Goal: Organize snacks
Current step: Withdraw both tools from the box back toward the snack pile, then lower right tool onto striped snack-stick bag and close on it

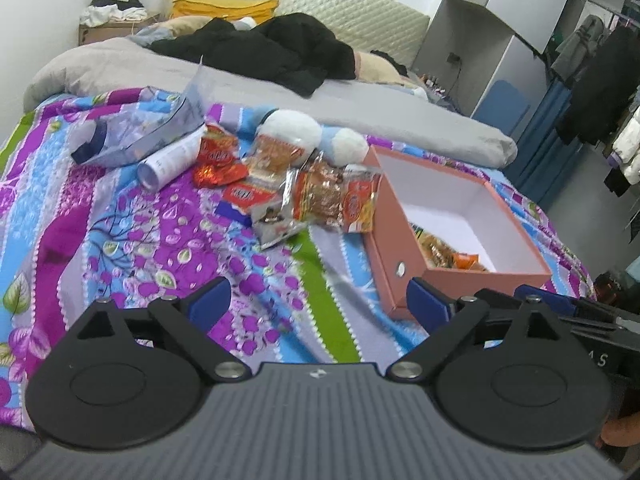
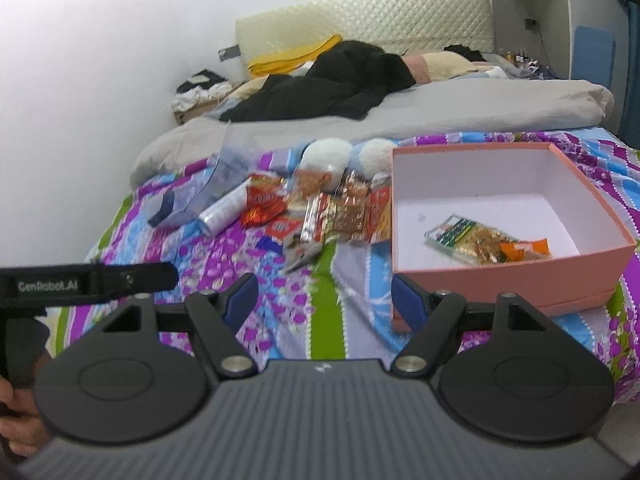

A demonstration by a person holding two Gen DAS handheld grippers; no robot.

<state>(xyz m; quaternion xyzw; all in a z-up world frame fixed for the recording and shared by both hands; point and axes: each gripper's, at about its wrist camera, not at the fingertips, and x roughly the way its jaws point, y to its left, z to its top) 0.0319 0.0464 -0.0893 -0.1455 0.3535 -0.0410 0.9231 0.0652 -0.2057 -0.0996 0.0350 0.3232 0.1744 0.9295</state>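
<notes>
A pile of snack packets [image 1: 280,176] lies on the flowered bedspread [image 1: 140,240], left of an open pink box [image 1: 400,236]. The pile [image 2: 332,212] and the box [image 2: 520,280] also show in the right wrist view. The box holds two snack packets [image 2: 480,240]. My left gripper [image 1: 318,300] is open and empty, above the bedspread short of the pile. My right gripper [image 2: 324,300] is open and empty, near the box's front left corner. The left gripper's body [image 2: 80,280] shows at the left of the right wrist view.
A rolled white tube [image 1: 168,160] and a clear plastic bag [image 1: 136,136] lie left of the pile. A white and blue plush toy [image 1: 312,132] sits behind it. A grey duvet [image 1: 240,76] and black clothes [image 1: 260,48] cover the far bed. A wardrobe [image 1: 500,40] stands at right.
</notes>
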